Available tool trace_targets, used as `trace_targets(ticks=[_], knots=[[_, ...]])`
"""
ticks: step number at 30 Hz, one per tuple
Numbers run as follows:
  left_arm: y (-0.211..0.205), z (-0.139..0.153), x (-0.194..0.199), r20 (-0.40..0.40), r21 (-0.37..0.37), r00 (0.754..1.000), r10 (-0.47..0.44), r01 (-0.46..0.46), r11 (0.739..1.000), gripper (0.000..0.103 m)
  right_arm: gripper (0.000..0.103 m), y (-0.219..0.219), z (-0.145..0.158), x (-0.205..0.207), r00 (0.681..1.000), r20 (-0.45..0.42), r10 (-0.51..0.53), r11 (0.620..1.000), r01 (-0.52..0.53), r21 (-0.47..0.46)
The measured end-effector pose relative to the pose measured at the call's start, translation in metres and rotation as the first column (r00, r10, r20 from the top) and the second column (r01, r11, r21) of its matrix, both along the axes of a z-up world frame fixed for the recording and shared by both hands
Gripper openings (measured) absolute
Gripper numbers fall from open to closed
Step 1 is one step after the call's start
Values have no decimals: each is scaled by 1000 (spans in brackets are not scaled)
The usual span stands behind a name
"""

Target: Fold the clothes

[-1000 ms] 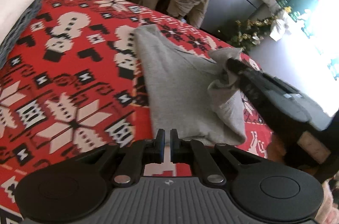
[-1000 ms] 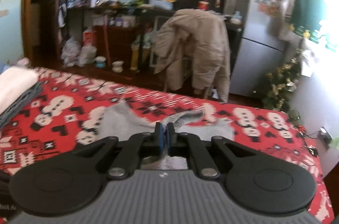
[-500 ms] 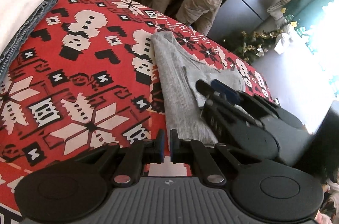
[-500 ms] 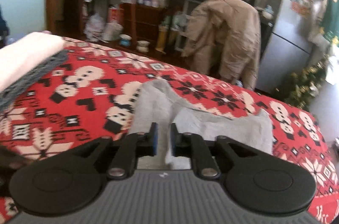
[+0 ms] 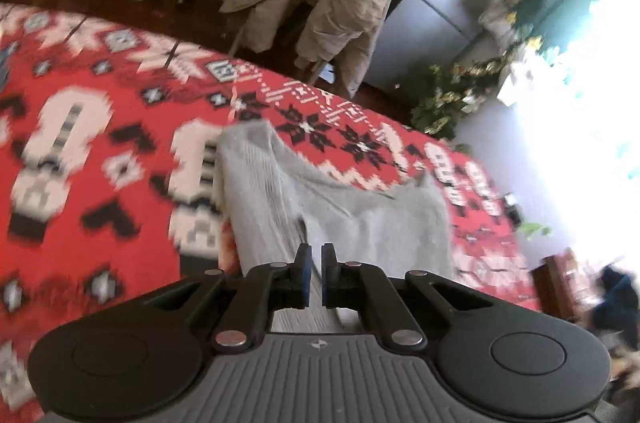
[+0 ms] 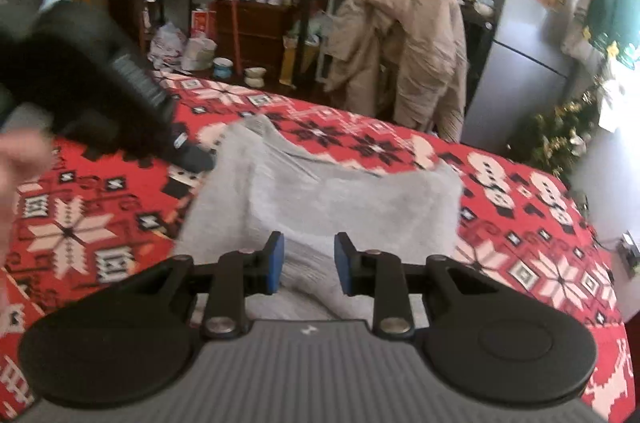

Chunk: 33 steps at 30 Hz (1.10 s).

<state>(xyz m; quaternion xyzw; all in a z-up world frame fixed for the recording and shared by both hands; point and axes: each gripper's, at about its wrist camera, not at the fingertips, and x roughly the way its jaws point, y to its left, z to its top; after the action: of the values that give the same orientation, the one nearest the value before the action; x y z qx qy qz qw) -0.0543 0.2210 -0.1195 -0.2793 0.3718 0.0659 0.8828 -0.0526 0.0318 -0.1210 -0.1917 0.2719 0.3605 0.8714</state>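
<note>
Two grippers are mine to steer here, and both sit at the near edge of one soft grey knitted garment, which lies partly folded on the red, white and black patterned cloth covering the table. My right gripper hangs over the garment's near hem at six o'clock in its own view; its jaws are opening, the blue pads stand apart, and the fabric lies below them, not pinched. My left gripper has its fingers almost together with only a slit between them; I see grey knit behind the slit but nothing clamped, so I read it as shut and empty. To do this fold well, I judge I should lower the right pads onto one single layer at the hem corner, since the ridge toward twelve o'clock looks doubled and would bunch. Seen from the right wrist, the left gripper's dark body comes in from ten o'clock near the garment's left edge, so the clearest room is toward three o'clock. The table's far edge runs past twelve o'clock, with a chair draped in a beige coat just beyond it.
</note>
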Motion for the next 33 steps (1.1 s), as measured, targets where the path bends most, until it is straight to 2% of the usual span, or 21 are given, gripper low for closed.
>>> trace_targets(ticks=[7, 9, 11, 15, 19, 22, 25, 26, 31, 33], knots=[[-11, -13, 32, -27, 139, 995, -93, 96, 986, 3, 30, -14, -1, 21, 999, -22, -34, 999, 34, 9], [-14, -17, 35, -43, 165, 993, -108, 114, 980, 7, 30, -13, -2, 25, 999, -25, -36, 999, 36, 8], [-16, -20, 38, -57, 181, 991, -118, 126, 975, 13, 30, -12, -2, 27, 999, -27, -40, 999, 41, 9], [-19, -20, 38, -60, 206, 993, -106, 116, 972, 14, 30, -11, -3, 35, 998, -35, -57, 998, 58, 13], [-29, -17, 36, -59, 288, 994, -95, 108, 952, 20, 30, -10, -1, 41, 997, -41, -65, 998, 66, 24], [-35, -21, 38, -75, 321, 991, -115, 133, 938, 22, 30, -10, 0, 47, 996, -40, -74, 997, 75, 33], [-38, -23, 40, -82, 323, 990, -118, 138, 936, 18, 30, -11, 1, 56, 994, -44, -100, 994, 102, 47], [-39, -22, 40, -86, 326, 990, -116, 138, 935, 6, 30, -12, 2, 60, 993, -49, -108, 992, 111, 52], [-50, -8, 34, -53, 393, 995, -84, 99, 914, 4, 30, -16, 3, 72, 988, -54, -142, 988, 145, 57], [-53, 7, 28, -3, 403, 997, -76, 71, 912, 4, 30, -17, 3, 77, 987, -52, -153, 986, 156, 60]])
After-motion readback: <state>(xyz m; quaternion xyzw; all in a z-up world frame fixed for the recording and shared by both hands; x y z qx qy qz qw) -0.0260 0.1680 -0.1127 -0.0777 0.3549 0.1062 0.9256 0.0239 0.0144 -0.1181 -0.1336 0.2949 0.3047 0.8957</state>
